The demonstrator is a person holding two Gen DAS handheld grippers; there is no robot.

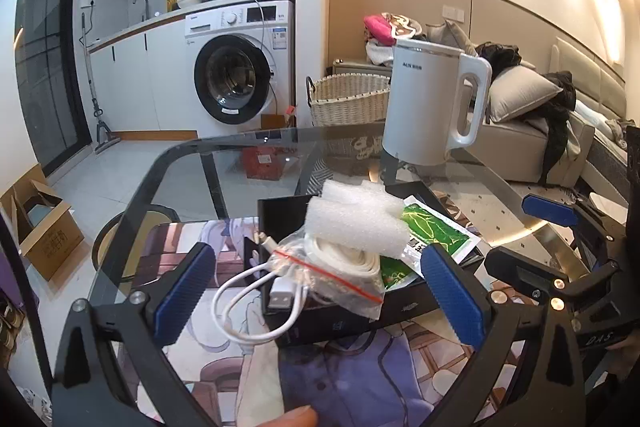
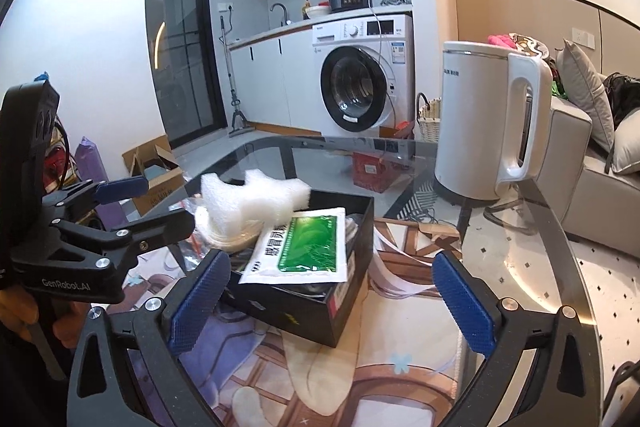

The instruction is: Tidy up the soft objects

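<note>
We hold the left claw (image 1: 316, 291) and the right claw (image 2: 332, 299) spread wide and gripping nothing — both seemingly let go so the soft things stay put. The white foam (image 1: 356, 219), the bagged cable (image 1: 320, 271) and the green sachet (image 2: 308, 247) lie piled in the black box (image 2: 304, 311) on the glass surface (image 1: 224, 163), a kettle (image 2: 488, 123) beyond.

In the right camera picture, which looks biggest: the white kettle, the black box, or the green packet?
1. White kettle and black box: they look about alike, and the box sits nearer the camera, so I won't rank them.
2. Green packet: smallest.
</note>
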